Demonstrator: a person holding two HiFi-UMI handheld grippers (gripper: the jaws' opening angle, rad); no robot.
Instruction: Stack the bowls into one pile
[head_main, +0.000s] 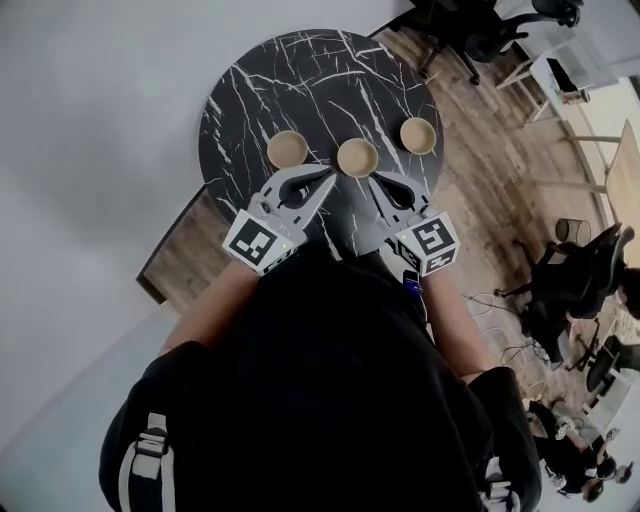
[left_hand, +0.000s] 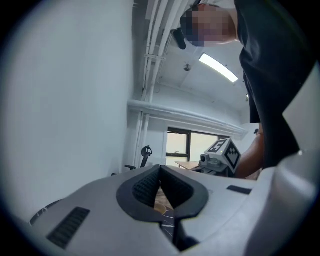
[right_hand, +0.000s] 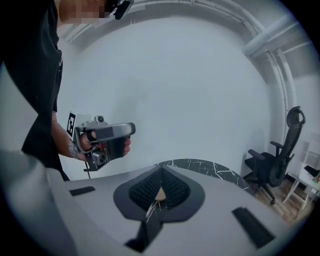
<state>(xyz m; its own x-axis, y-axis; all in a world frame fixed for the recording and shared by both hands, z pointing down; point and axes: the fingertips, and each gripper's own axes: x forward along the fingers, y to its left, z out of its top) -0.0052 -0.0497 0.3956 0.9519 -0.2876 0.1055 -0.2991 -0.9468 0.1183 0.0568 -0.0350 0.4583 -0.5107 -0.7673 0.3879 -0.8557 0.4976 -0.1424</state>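
Head view, bowls mid table, left gripper, right gripper at rim

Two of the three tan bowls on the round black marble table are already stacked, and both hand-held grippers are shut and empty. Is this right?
No bowl is stacked: the head view shows three tan bowls apart, in a row on the round black marble table. Both hand-held grippers, left and right, are shut and empty.

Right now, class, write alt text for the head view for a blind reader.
Left bowl, middle bowl and right bowl sit apart in a row on a black table; left tool and right tool, both shut, point toward them.
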